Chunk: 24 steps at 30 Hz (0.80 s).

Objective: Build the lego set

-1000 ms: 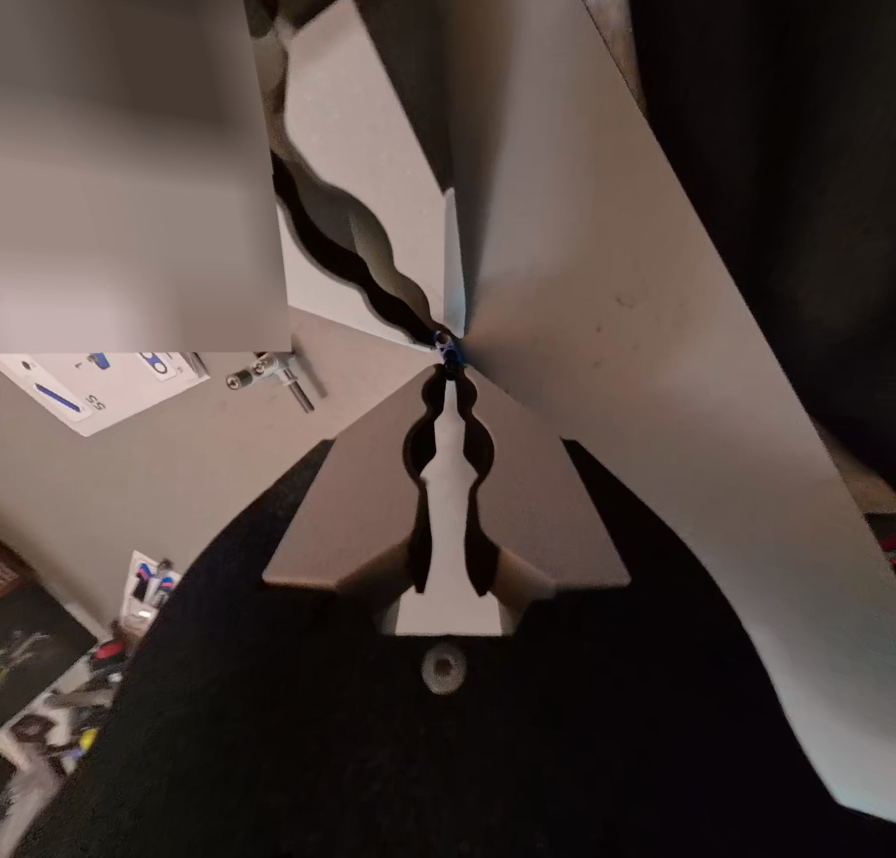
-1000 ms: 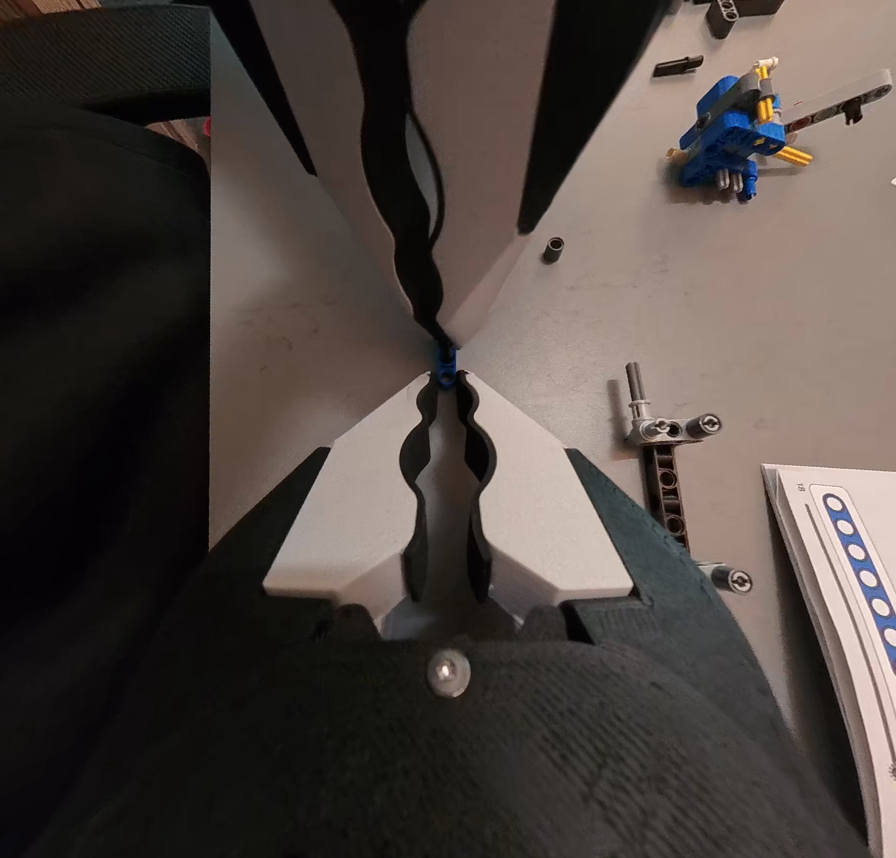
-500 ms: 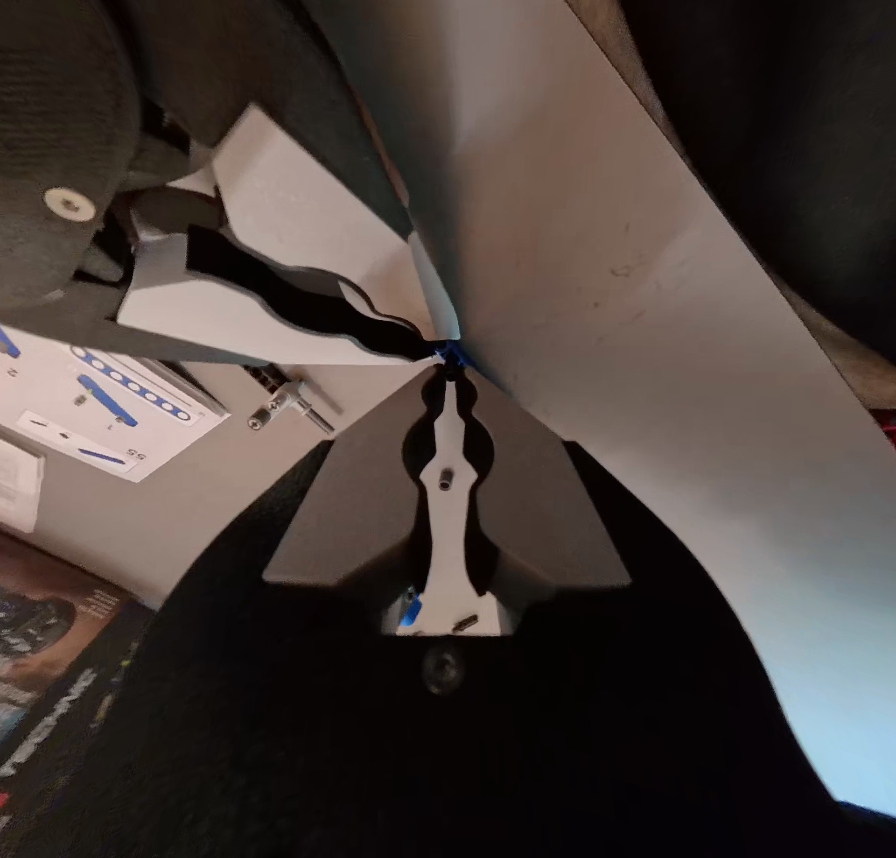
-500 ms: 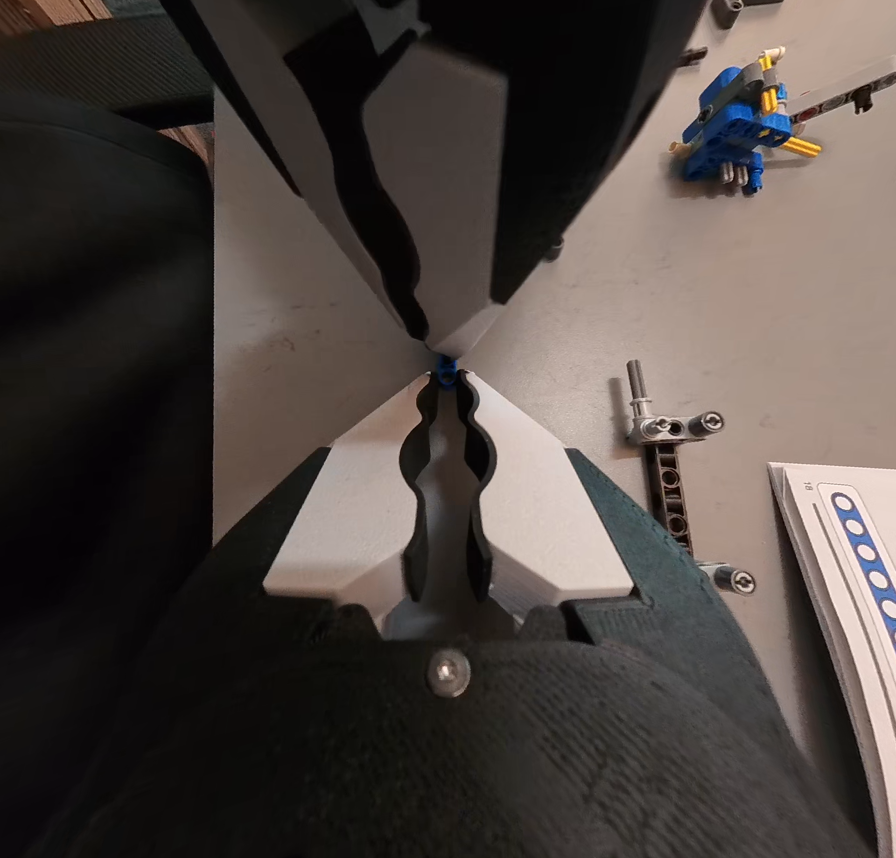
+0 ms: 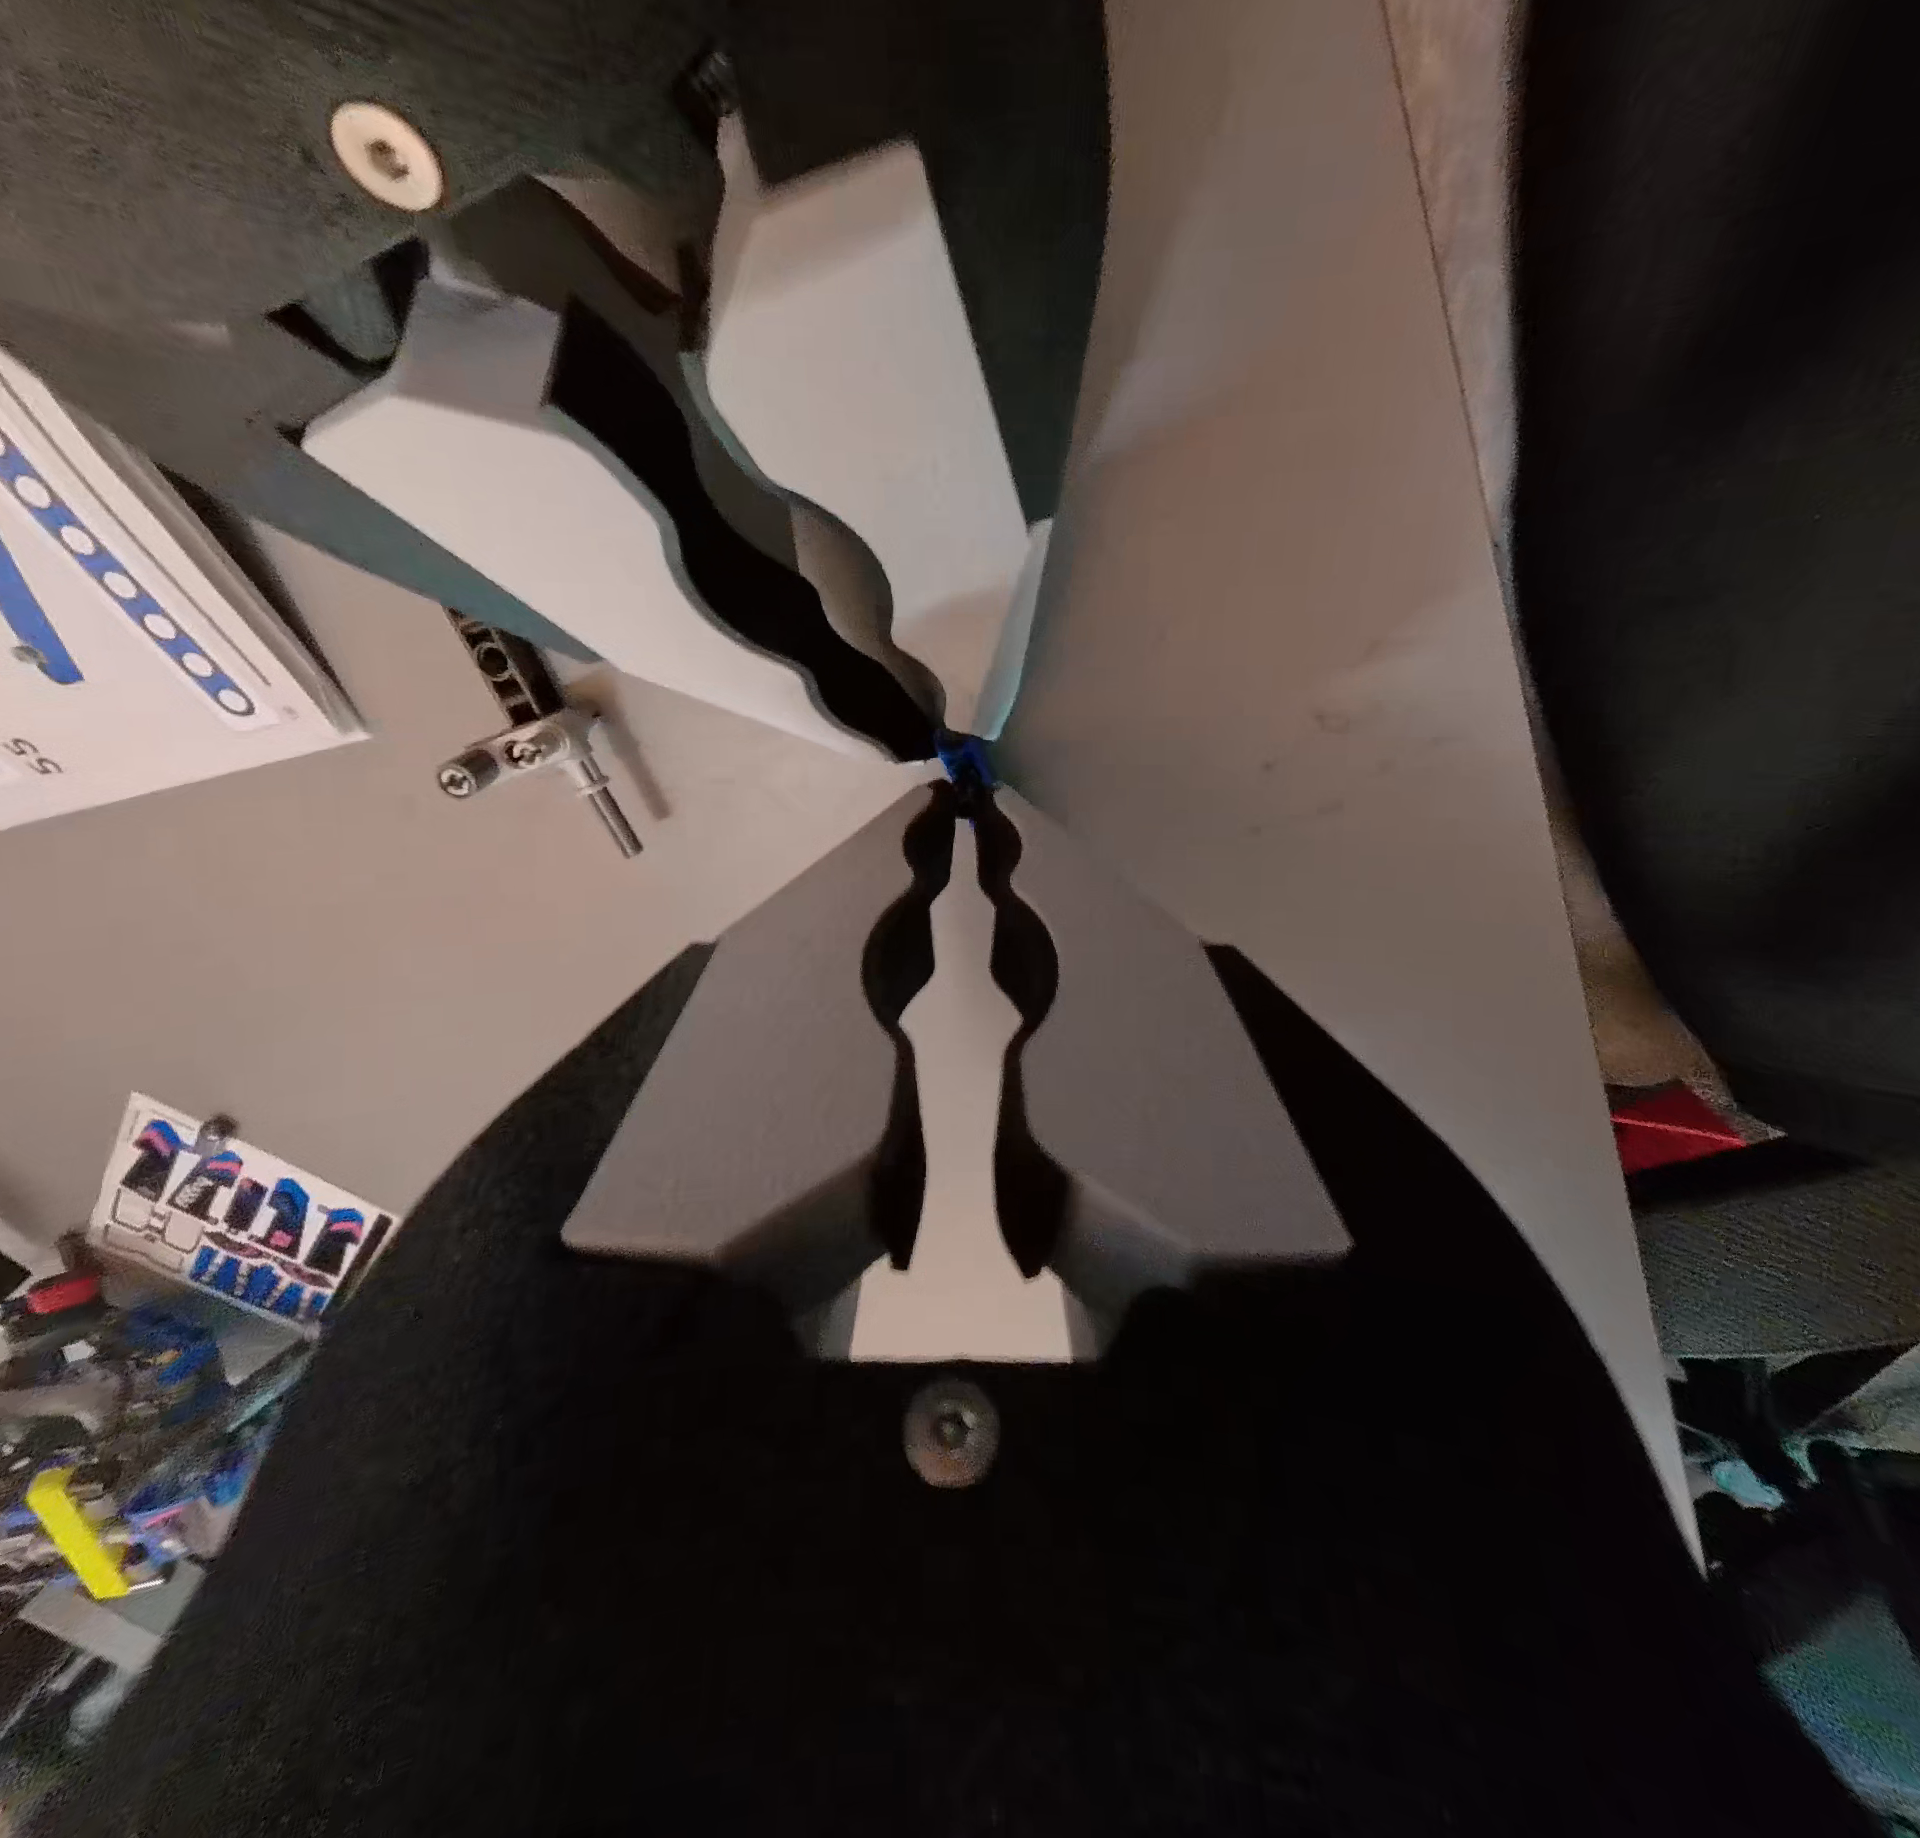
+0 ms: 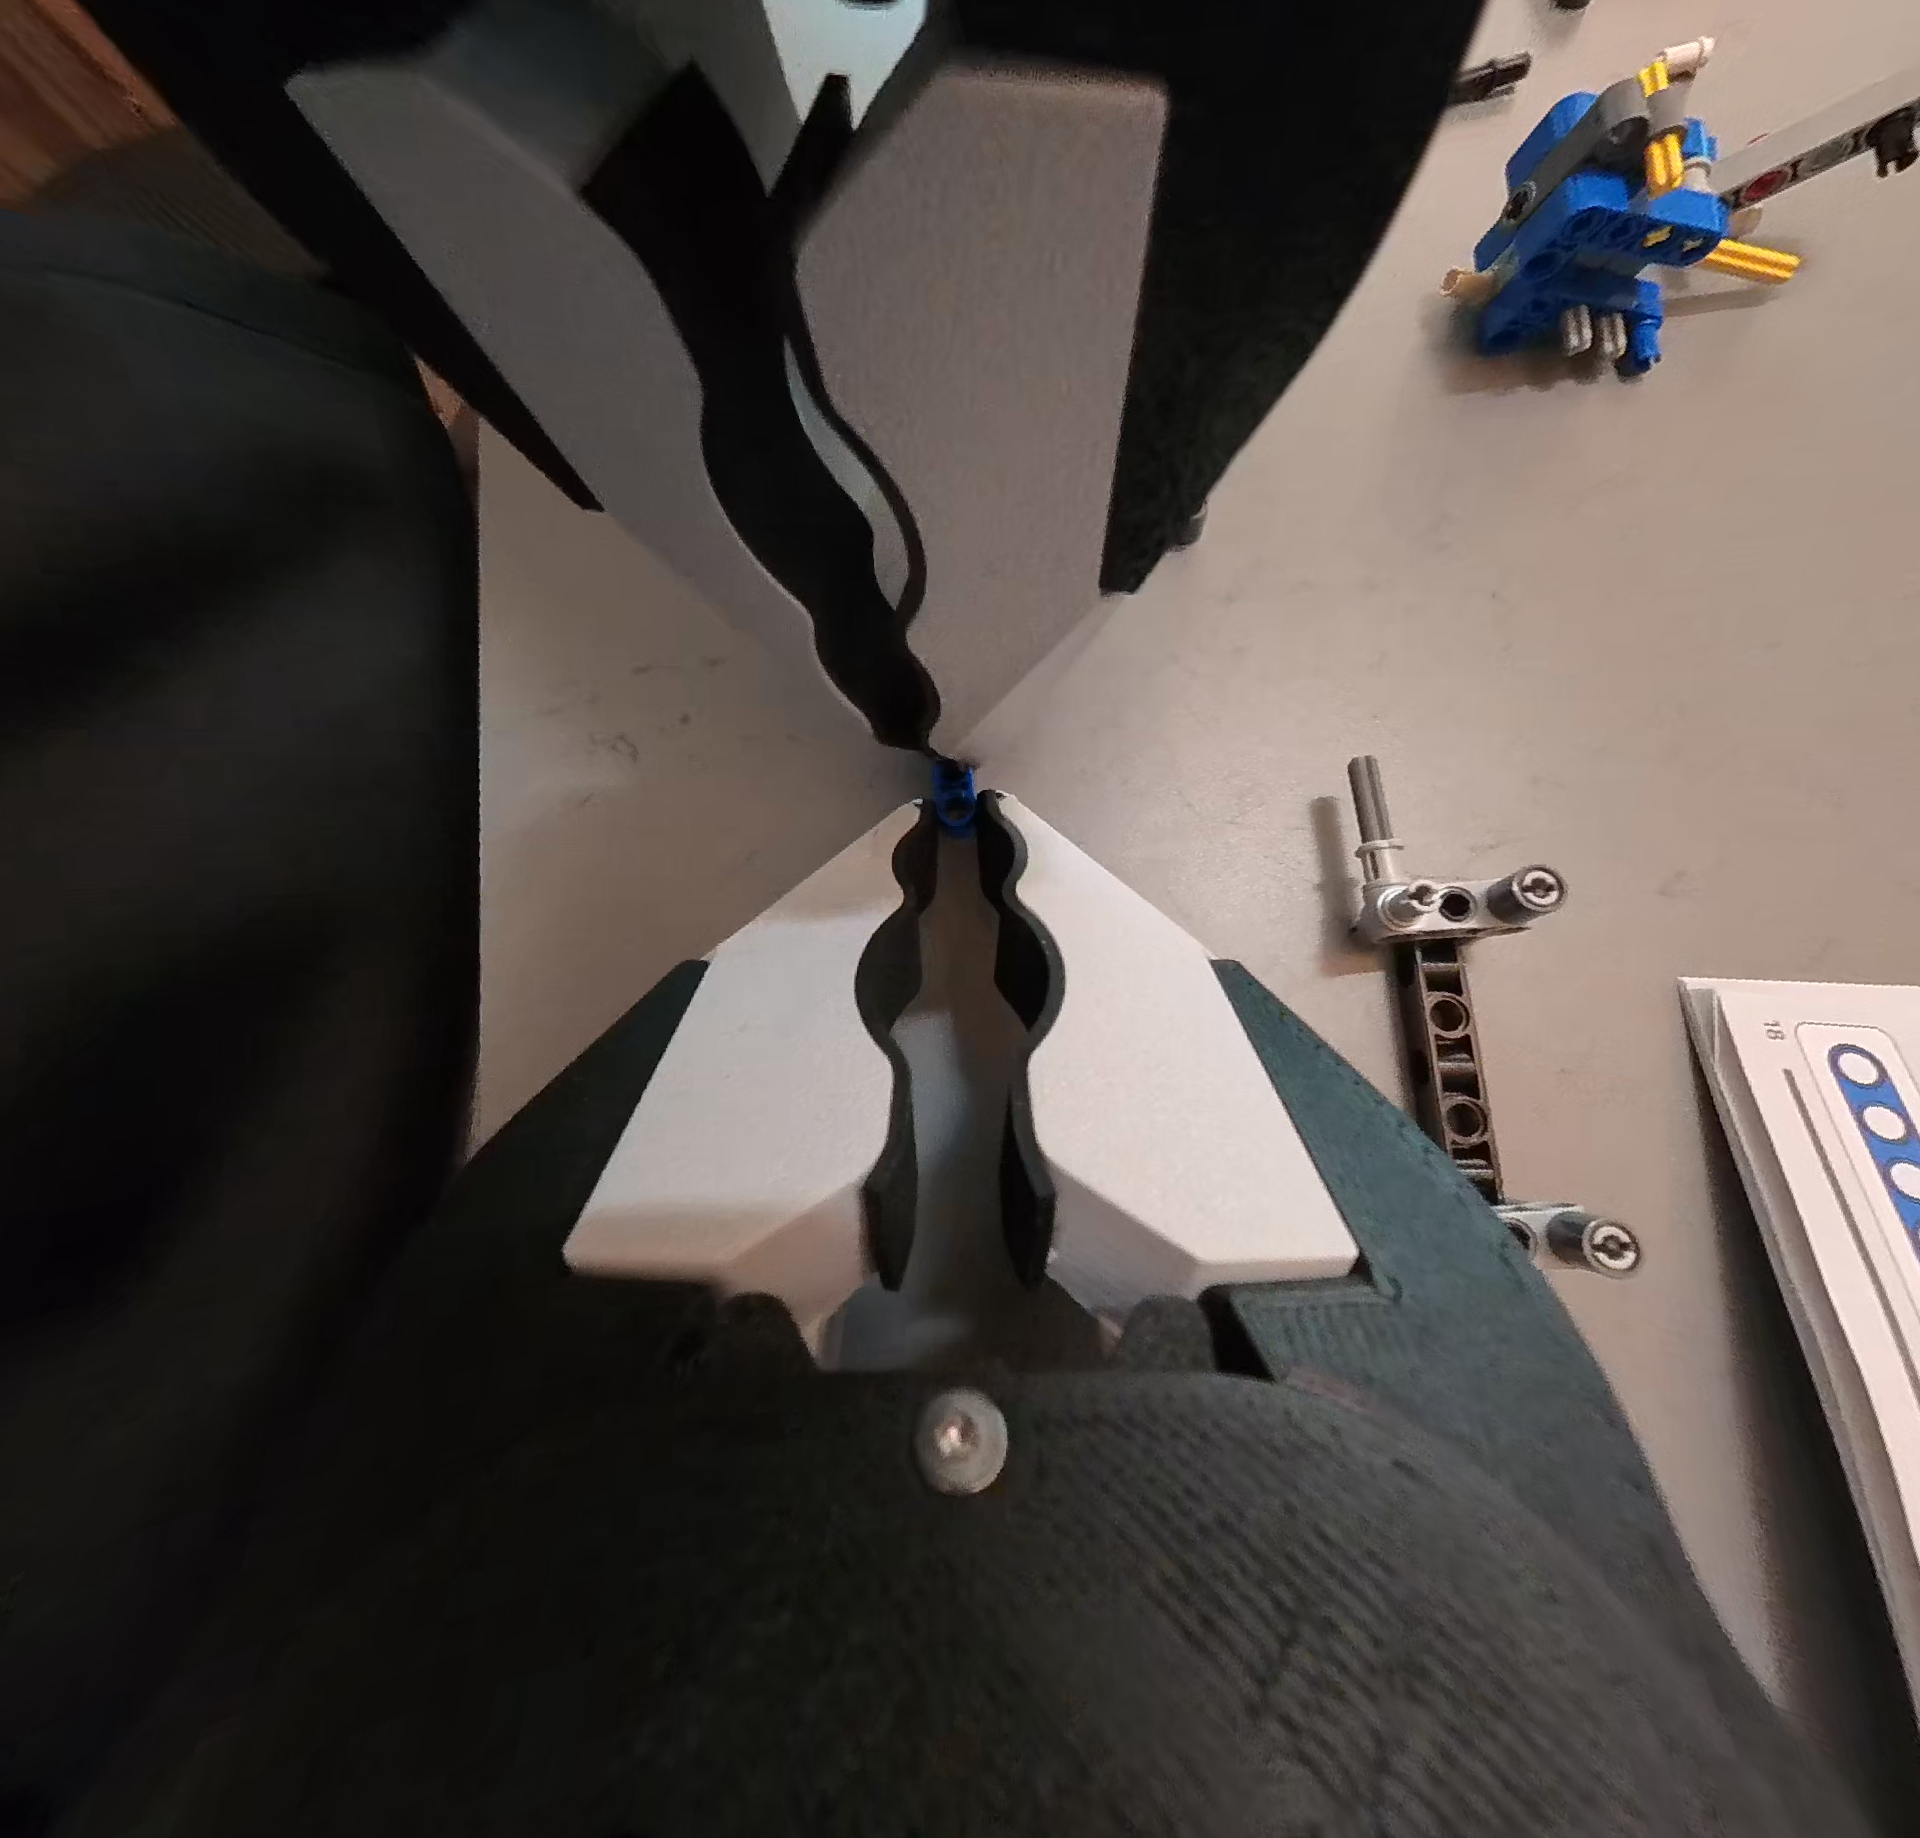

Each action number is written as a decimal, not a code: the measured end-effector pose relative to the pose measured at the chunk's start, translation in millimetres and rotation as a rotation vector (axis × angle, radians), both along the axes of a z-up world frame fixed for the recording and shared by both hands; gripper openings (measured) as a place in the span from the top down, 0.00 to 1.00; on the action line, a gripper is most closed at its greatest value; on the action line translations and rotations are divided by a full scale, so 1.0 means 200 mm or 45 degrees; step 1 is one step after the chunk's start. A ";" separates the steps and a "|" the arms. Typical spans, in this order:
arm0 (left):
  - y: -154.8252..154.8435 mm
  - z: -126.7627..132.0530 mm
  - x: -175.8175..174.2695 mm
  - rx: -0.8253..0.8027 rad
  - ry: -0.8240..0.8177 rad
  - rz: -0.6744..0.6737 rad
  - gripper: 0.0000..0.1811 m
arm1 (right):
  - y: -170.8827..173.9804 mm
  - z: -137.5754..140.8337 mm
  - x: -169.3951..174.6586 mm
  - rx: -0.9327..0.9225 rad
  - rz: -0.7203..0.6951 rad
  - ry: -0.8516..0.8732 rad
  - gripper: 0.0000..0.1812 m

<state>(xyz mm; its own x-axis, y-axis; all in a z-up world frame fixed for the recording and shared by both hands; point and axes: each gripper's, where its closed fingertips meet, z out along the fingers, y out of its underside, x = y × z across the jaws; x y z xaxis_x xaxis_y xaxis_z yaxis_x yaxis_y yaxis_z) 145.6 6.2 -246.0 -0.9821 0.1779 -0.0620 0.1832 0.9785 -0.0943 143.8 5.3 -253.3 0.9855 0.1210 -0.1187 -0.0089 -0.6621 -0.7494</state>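
Note:
A small blue lego connector (image 6: 954,796) is pinched between my two grippers, which meet tip to tip above the grey table (image 6: 1455,645). My right gripper (image 6: 956,809) is shut on its near end. My left gripper (image 6: 928,741) comes down from above, shut, tips touching the far end. In the left wrist view the blue connector (image 5: 958,752) sits just past my left gripper (image 5: 961,801), with the right gripper (image 5: 930,734) reaching in from the upper left. How much of the piece each one holds is hidden.
A grey connector with axle on a dark beam (image 6: 1444,905) lies right of the grippers, also in the left wrist view (image 5: 530,749). A blue assembly with yellow axles (image 6: 1600,219) is far right. An instruction booklet (image 6: 1829,1165), sticker sheet (image 5: 229,1227) and loose parts (image 5: 94,1456) lie around. Both grippers' tips are close together, under 4 cm apart.
Both grippers stay tip to tip on the blue connector. The left gripper has turned and swung relative to the right one, so the right gripper's body now shows large in its view.

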 end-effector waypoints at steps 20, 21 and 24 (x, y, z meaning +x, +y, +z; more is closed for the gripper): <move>-0.03 -0.02 -0.01 -0.025 -0.074 -0.360 1.00 | 0.00 0.00 0.01 -0.014 -0.010 0.130 0.97; -0.03 -0.02 -0.01 -0.034 -0.050 -0.323 1.00 | 0.00 0.00 0.01 -0.014 -0.010 0.130 0.97; -0.03 -0.02 0.00 -0.075 -0.021 -0.276 0.99 | 0.00 0.00 0.01 -0.008 -0.012 0.125 0.96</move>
<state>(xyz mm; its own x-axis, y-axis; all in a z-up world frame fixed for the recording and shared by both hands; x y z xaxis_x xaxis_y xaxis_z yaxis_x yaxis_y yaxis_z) 144.6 0.8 -250.4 -0.9201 0.3803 -0.0941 0.3906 0.9090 -0.1456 145.9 4.9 -252.6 0.9702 0.1105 -0.2155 -0.0885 -0.6665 -0.7403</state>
